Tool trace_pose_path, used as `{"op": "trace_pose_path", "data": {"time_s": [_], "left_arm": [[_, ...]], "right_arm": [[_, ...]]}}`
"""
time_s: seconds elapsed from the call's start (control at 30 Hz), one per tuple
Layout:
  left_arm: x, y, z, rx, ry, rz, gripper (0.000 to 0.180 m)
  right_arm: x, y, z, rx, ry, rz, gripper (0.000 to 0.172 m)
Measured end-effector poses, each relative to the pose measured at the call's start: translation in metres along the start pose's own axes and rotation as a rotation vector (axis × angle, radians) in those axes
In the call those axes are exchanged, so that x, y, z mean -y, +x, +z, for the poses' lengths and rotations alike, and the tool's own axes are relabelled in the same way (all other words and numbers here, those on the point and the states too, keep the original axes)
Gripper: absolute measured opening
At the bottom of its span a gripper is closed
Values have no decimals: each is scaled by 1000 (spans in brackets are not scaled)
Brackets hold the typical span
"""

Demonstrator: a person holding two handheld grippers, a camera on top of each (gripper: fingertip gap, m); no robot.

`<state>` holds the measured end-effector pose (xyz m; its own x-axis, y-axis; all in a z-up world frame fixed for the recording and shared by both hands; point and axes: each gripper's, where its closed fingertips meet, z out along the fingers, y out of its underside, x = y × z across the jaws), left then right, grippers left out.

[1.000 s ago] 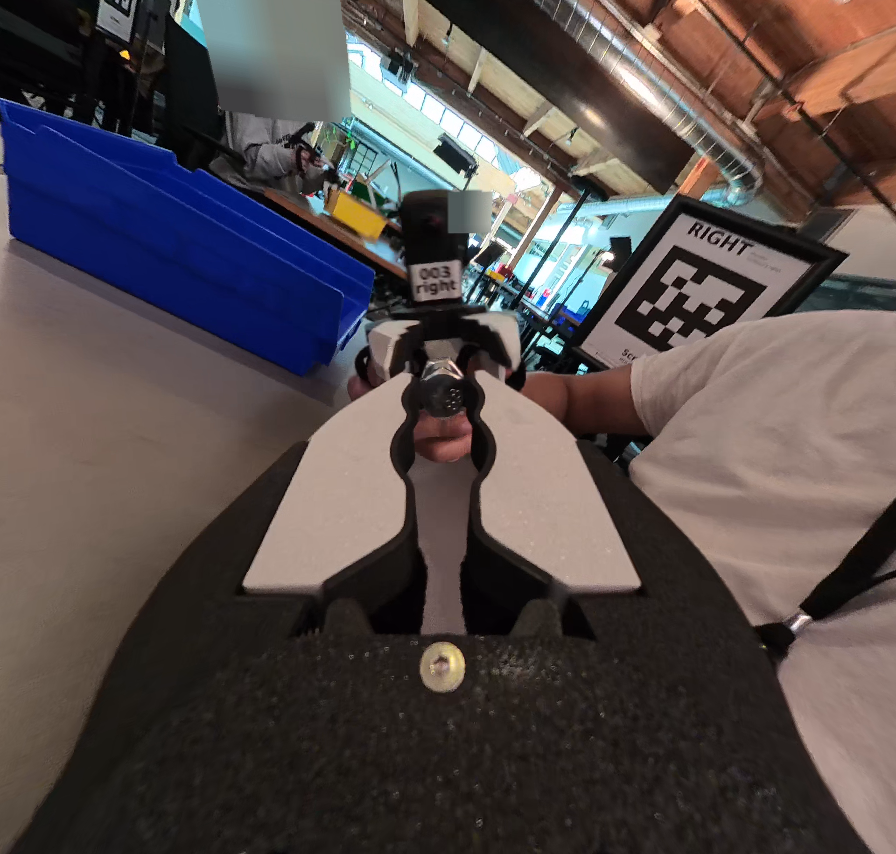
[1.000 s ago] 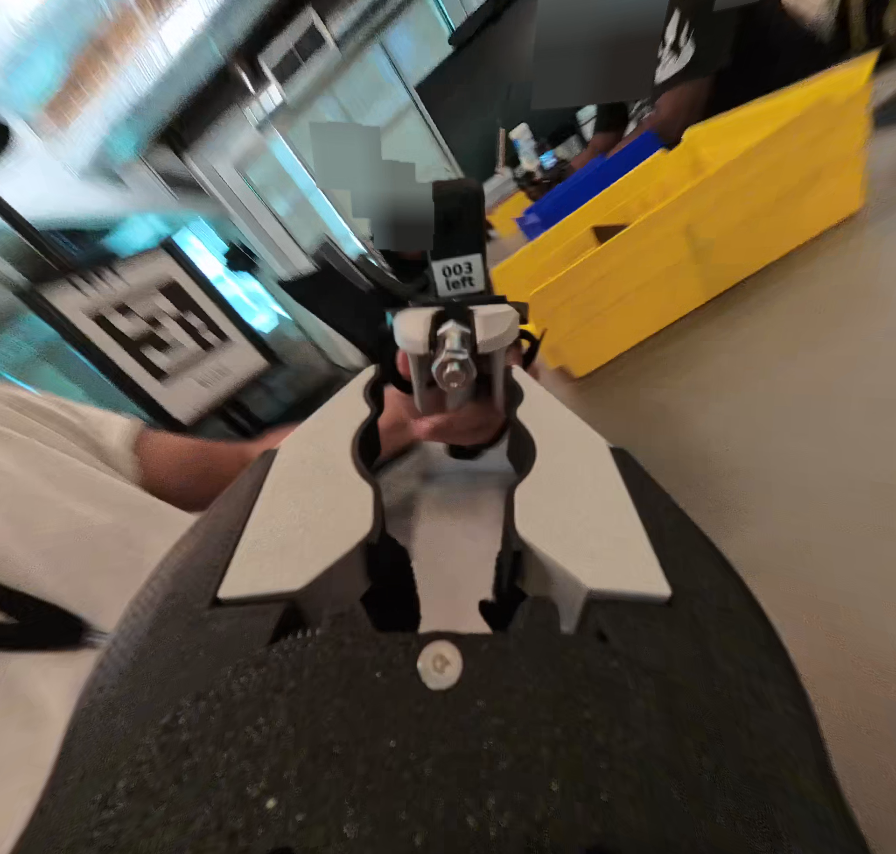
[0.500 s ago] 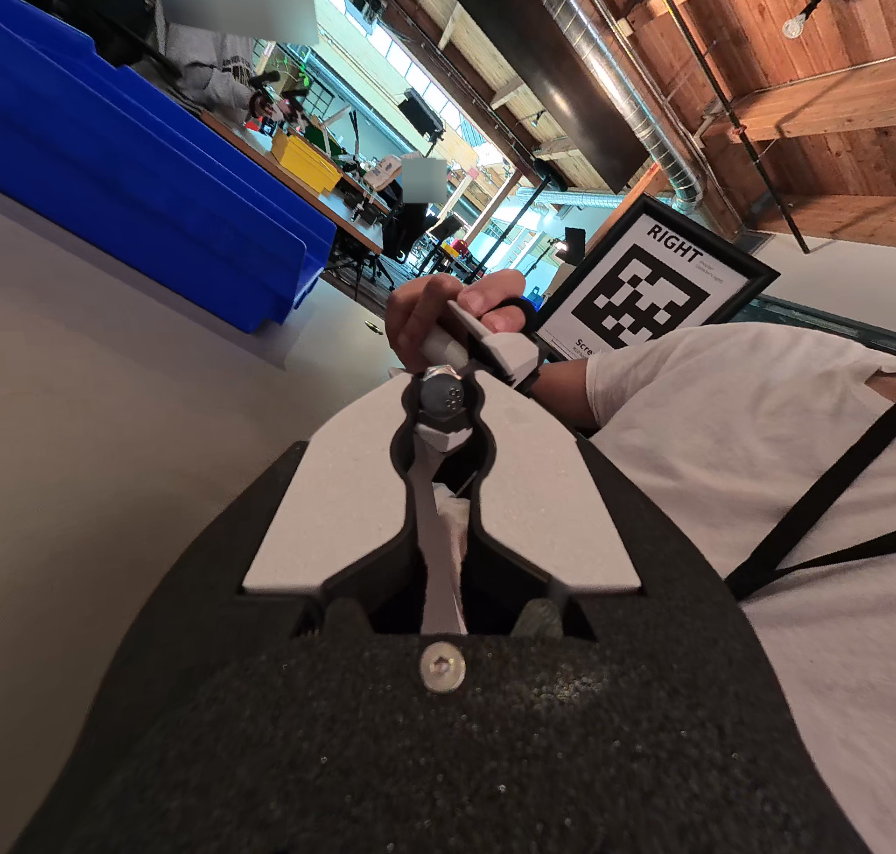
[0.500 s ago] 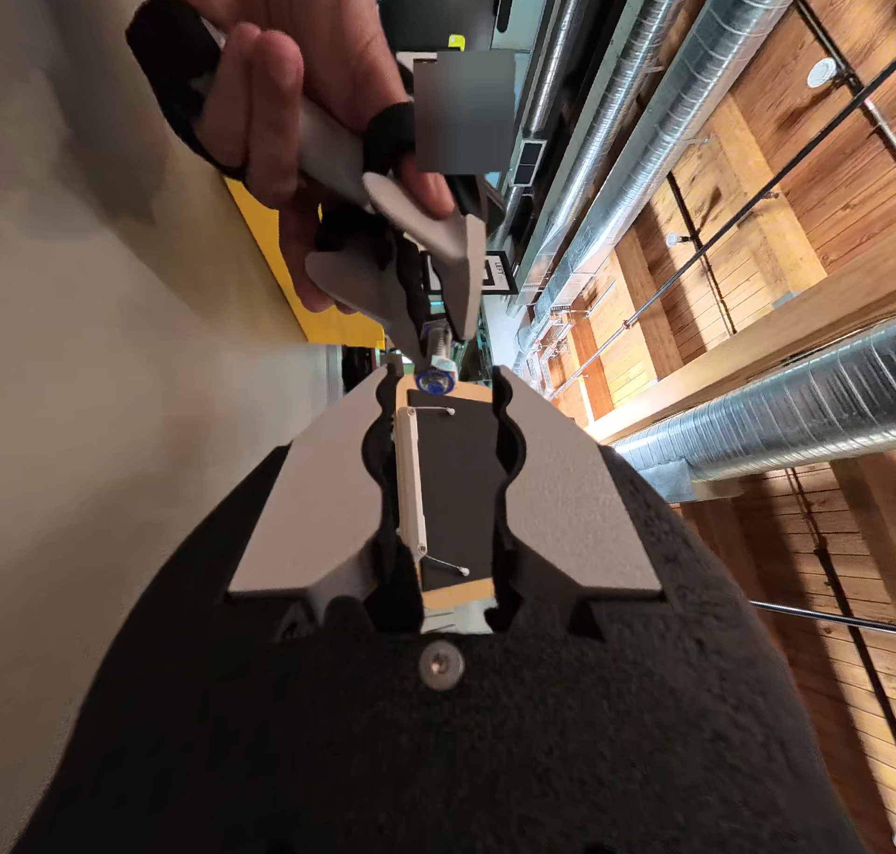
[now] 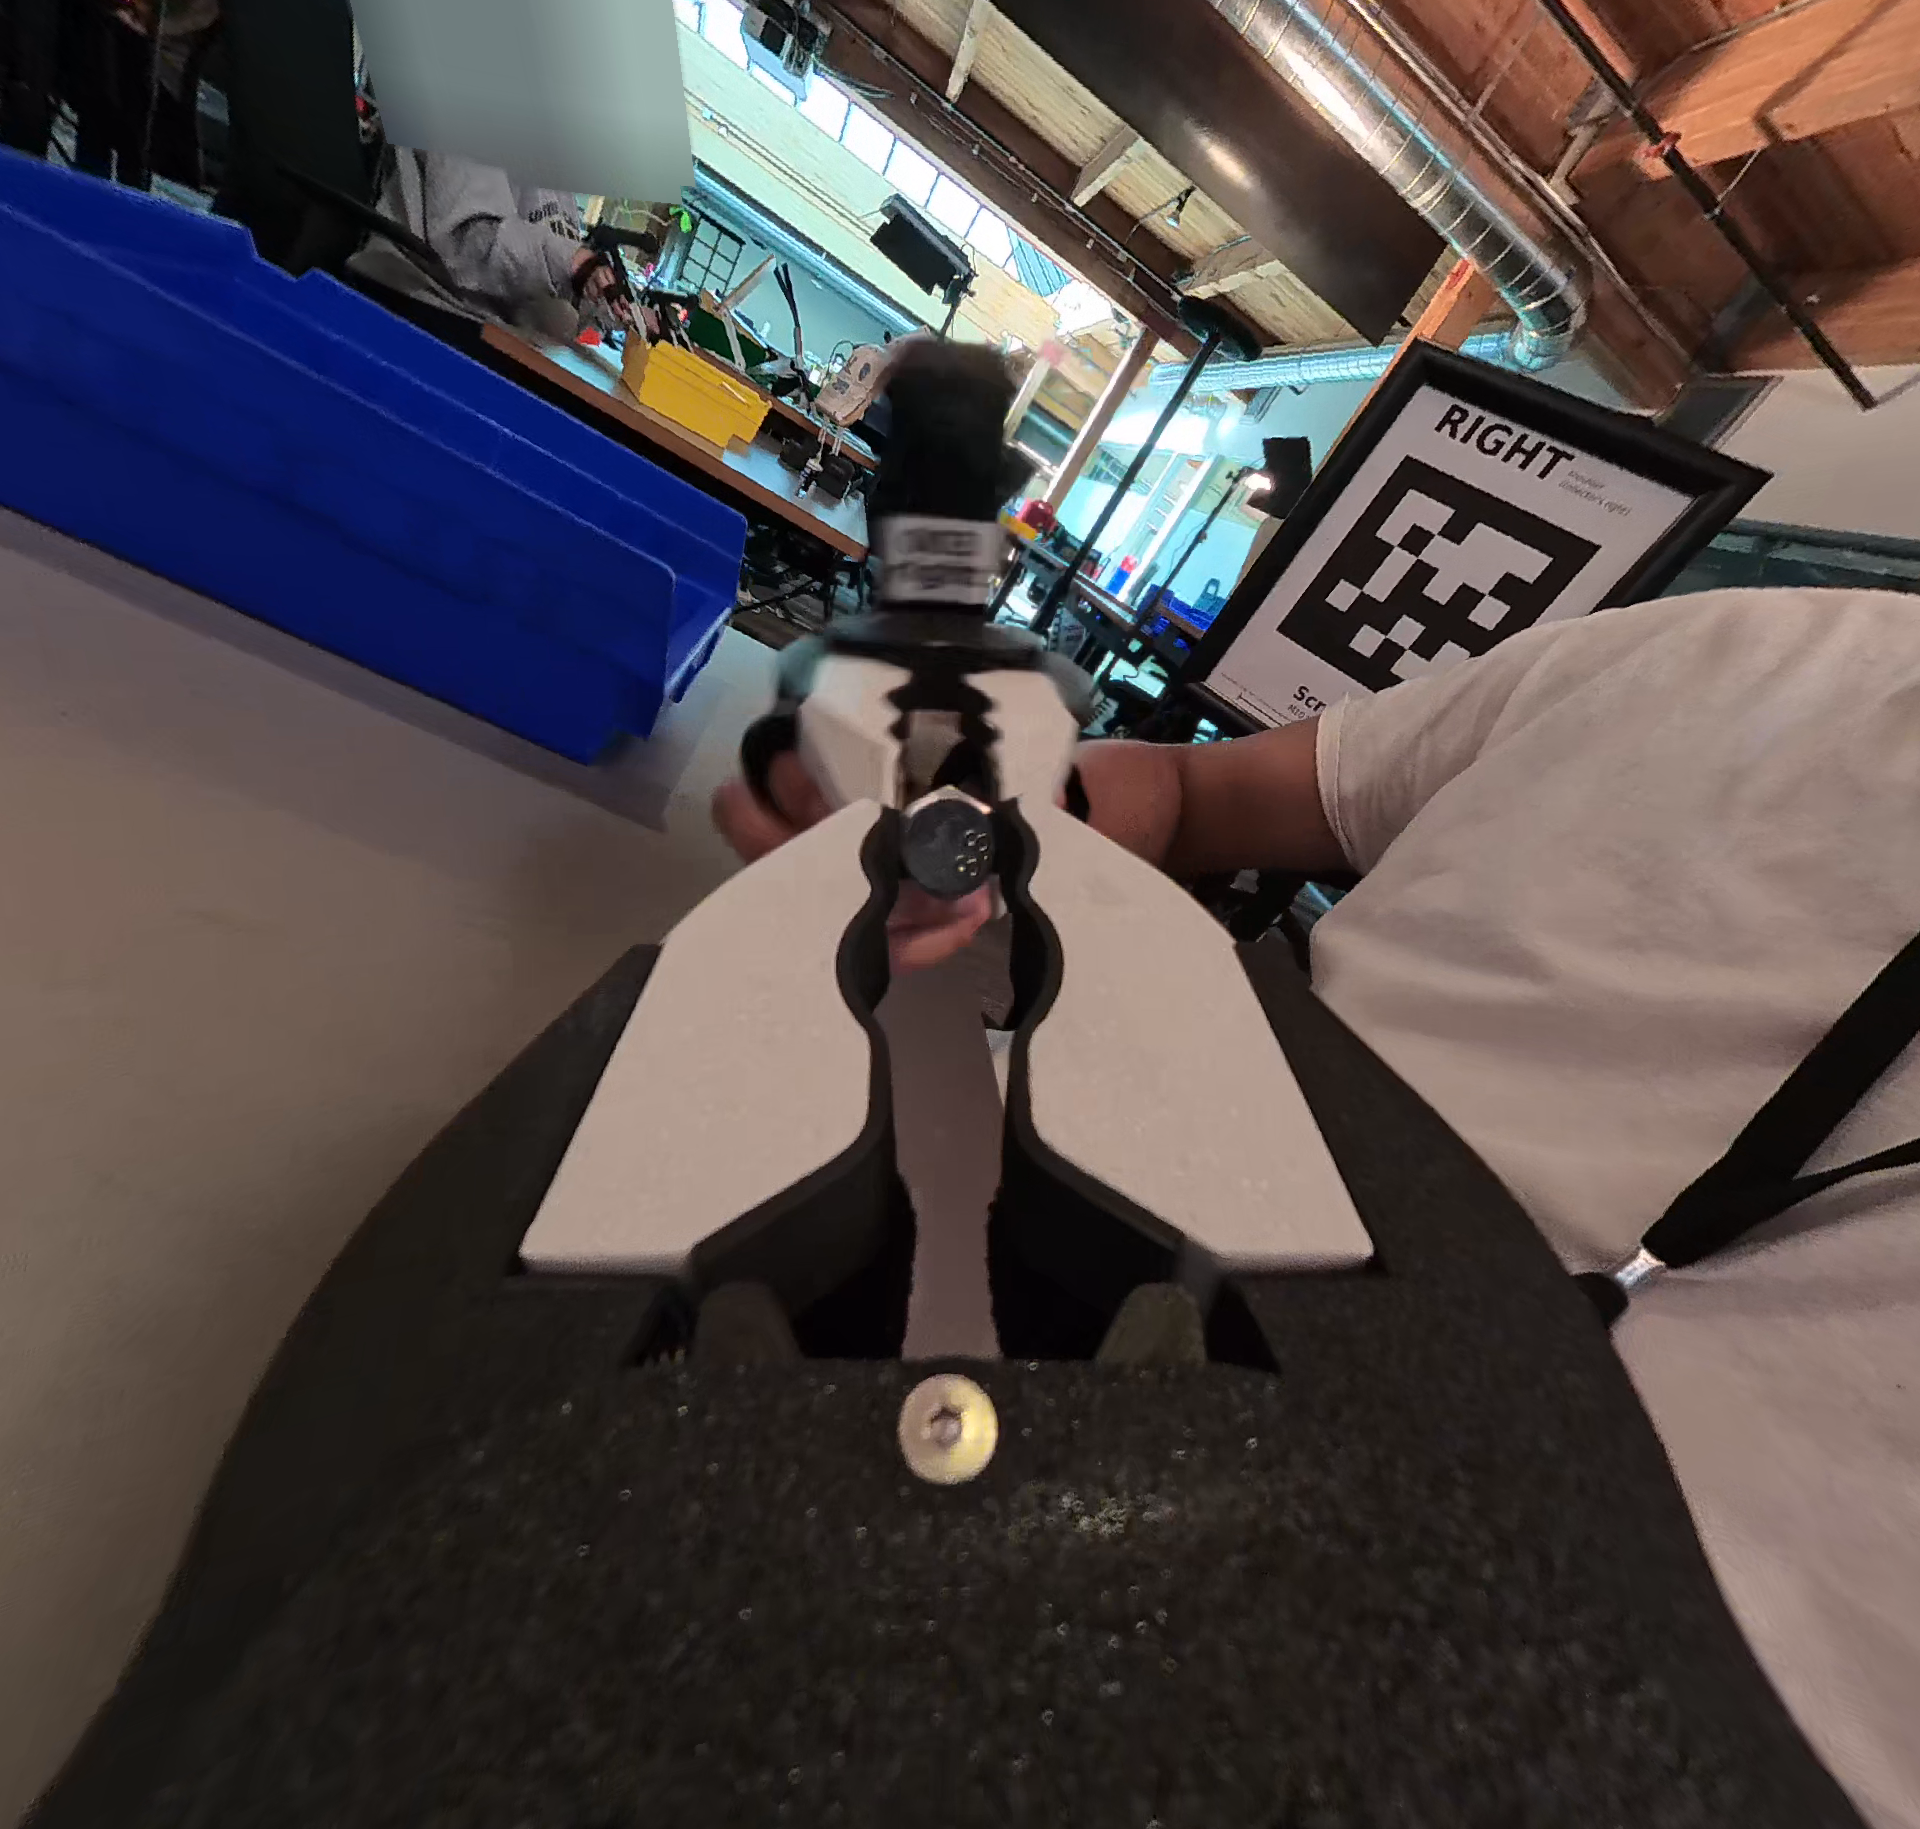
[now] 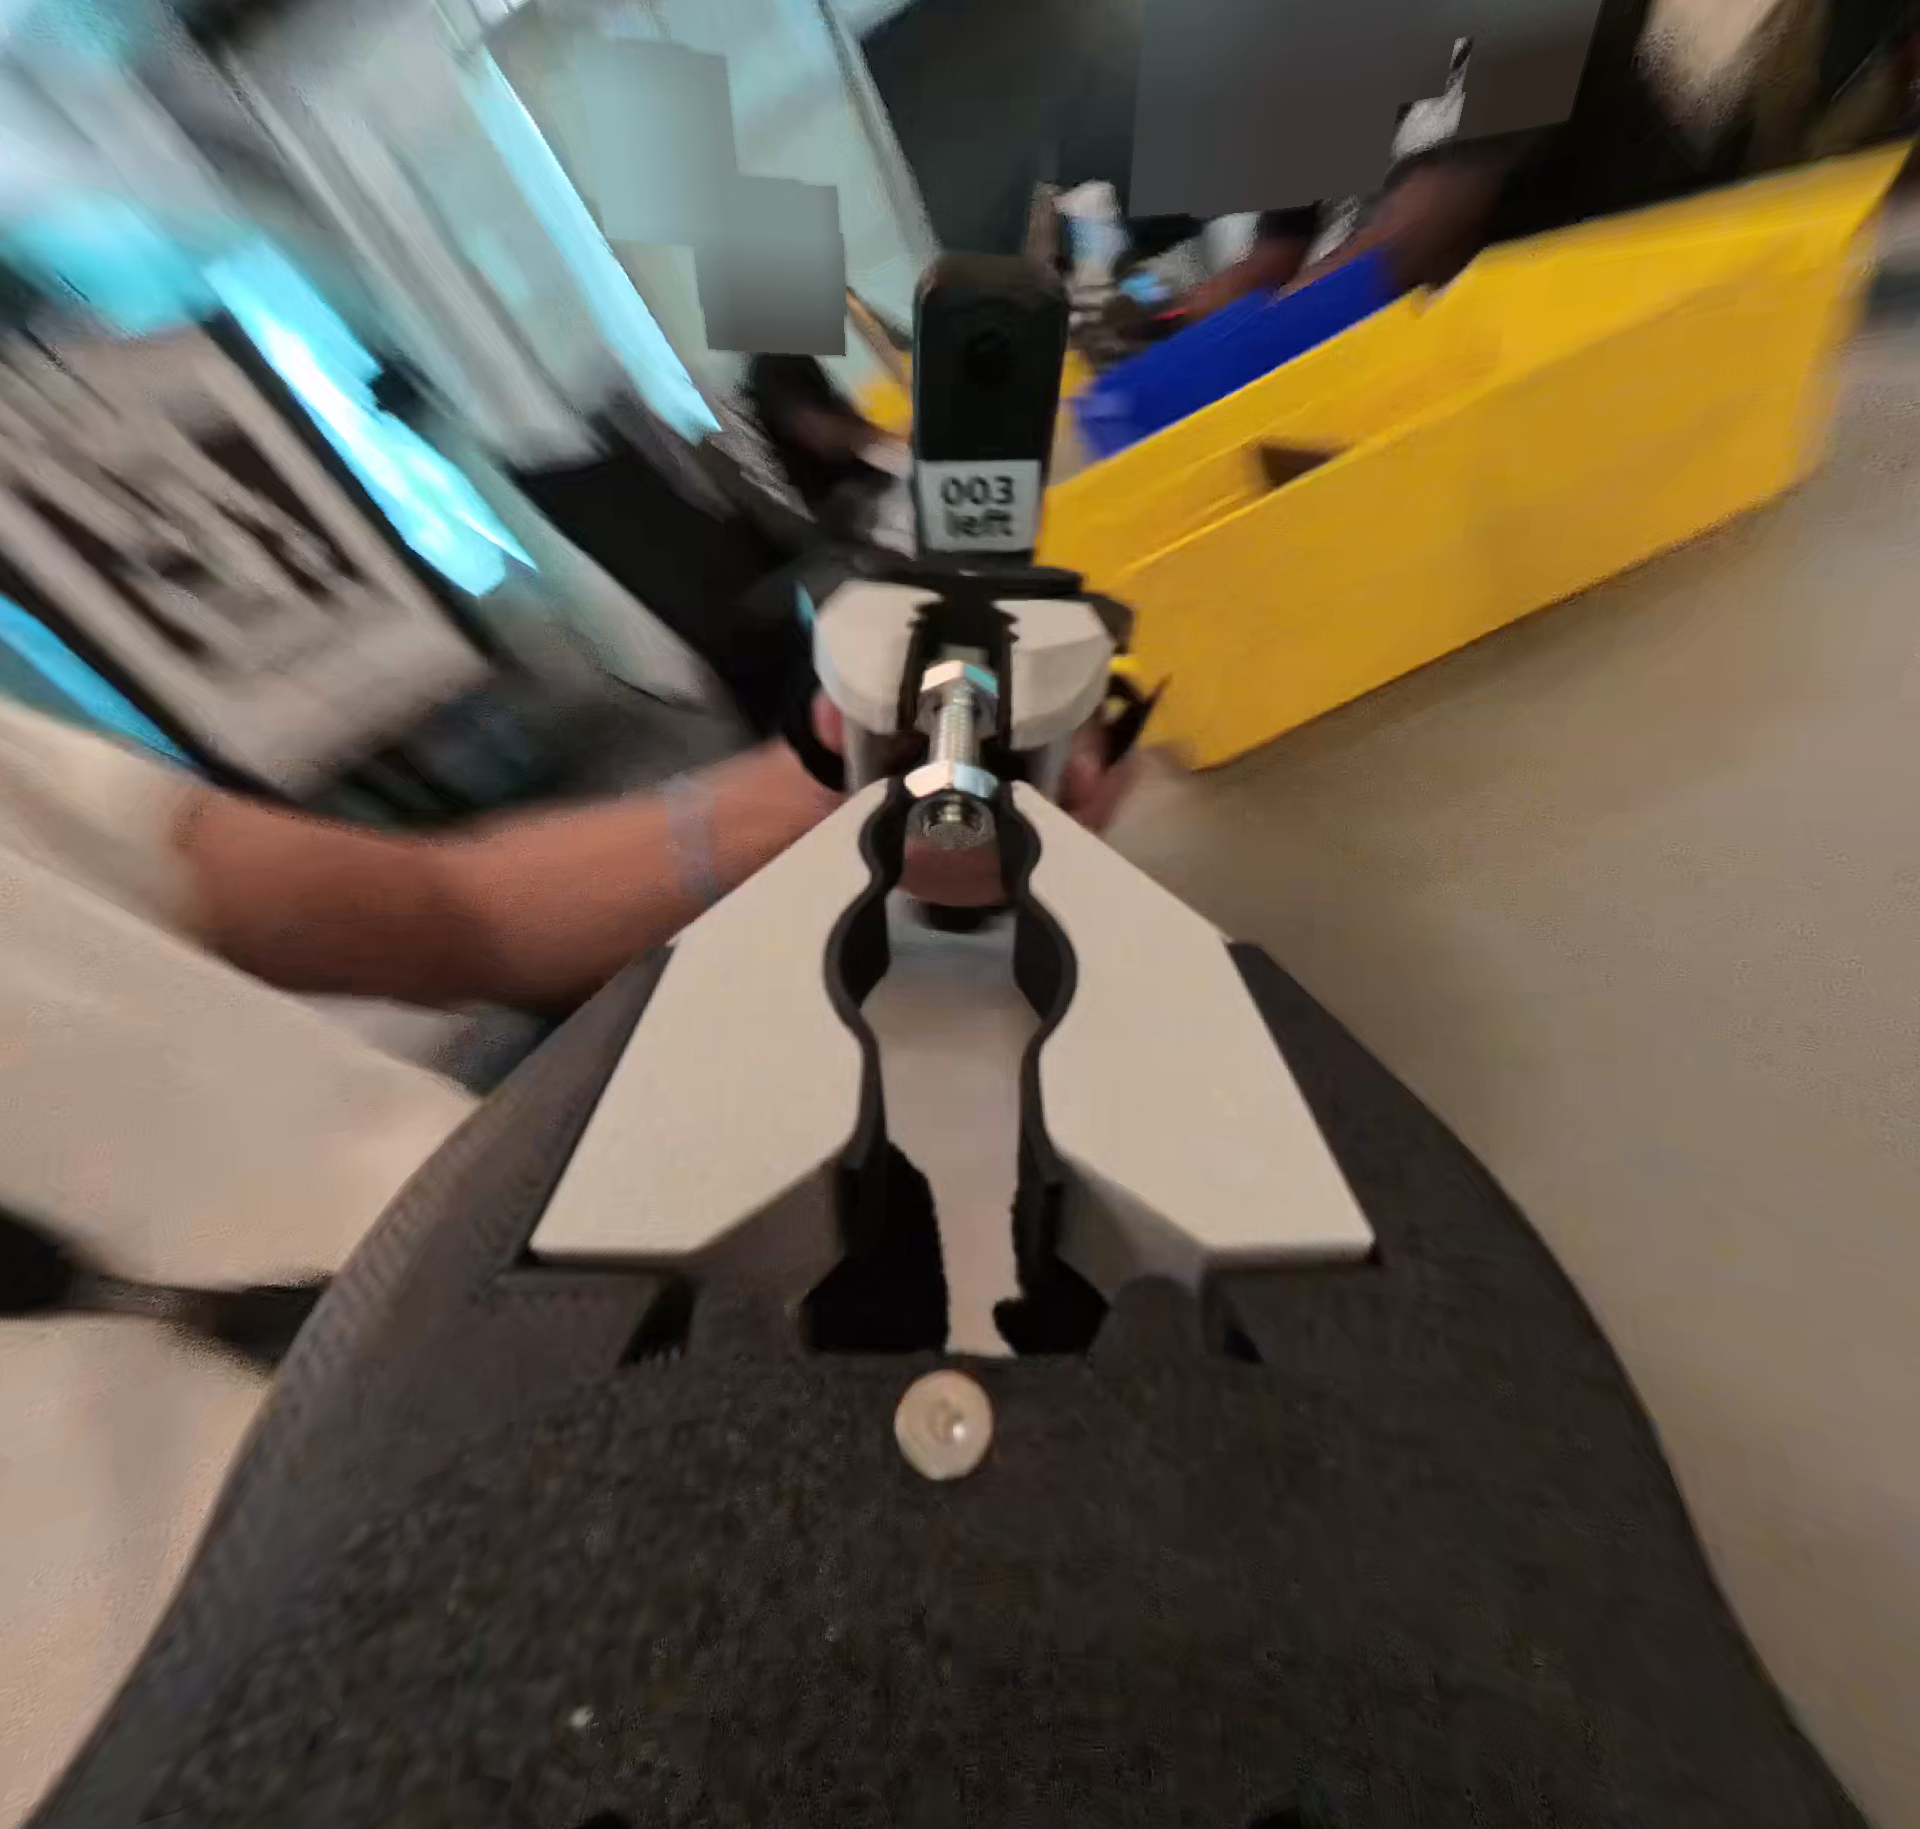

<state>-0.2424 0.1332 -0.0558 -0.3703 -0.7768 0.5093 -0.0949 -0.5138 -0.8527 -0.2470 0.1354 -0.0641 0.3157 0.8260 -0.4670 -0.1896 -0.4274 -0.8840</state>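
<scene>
The right claw [image 6: 951, 805] is now clenched on a hex nut [image 6: 948, 777] threaded on the near end of a steel bolt [image 6: 954, 730], with its fingertips pressed to the nut's flats. A second ago the claw stood wide open and short of the bolt, and half a second ago it was rolled onto its side, still partly open. It has since levelled out and closed. The left claw [image 5: 945, 823] keeps the same grip as before, clamped on the bolt's round-faced head [image 5: 943, 849], so the bolt now spans straight between the two facing claws, held at both ends above the table [image 5: 260, 1000]. Further out, the blue bin [image 5: 312, 491] sits to one side and the yellow bin [image 6: 1455, 491] to the other, both well apart from the claws.
</scene>
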Motion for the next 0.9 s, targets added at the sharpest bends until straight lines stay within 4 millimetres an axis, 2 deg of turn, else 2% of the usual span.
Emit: {"op": "trace_pose_path", "data": {"time_s": [0.03,0.07,0.1,0.13,0.2,0.27,0.3,0.37,0.43,0.53,0.6,0.63,0.7,0.8,0.9], "left_arm": [[1,1,1,4,4,21,18],[2,1,2,14,10,36,17],[2,0,3,19,10,38,18],[1,0,3,14,9,28,17],[1,0,2,11,7,12,17],[1,-3,-1,30,9,9,17],[2,-4,-2,34,15,1,17],[5,-6,-3,32,34,-25,17],[5,-9,-3,33,39,-58,17],[3,-15,-4,44,39,-103,17],[5,-15,-4,34,59,-125,17],[6,-14,-5,25,68,-136,17],[7,-10,-5,-10,74,-151,17],[6,-6,-4,-24,66,-149,17],[5,-4,-1,-42,58,-152,17]], "right_arm": [[3,-1,-1,123,44,238,17],[6,-1,-2,216,83,403,17],[8,-1,-3,260,111,480,17],[11,-1,-4,260,138,472,19],[20,-6,-6,231,185,350,47],[13,-10,-3,151,116,142,57],[4,-7,-2,59,48,-36,58],[-9,8,-4,-177,-79,-485,61],[-8,23,-11,-431,-157,-932,61],[-7,24,-15,-642,-272,-1522,59],[-7,15,-11,-709,-282,-1835,47],[-8,12,-9,-723,-274,-1920,42],[-6,6,-5,-740,-243,-1981,39],[4,6,-4,-775,-227,-1947,36],[7,7,-2,-786,-230,-1957,20]]}}
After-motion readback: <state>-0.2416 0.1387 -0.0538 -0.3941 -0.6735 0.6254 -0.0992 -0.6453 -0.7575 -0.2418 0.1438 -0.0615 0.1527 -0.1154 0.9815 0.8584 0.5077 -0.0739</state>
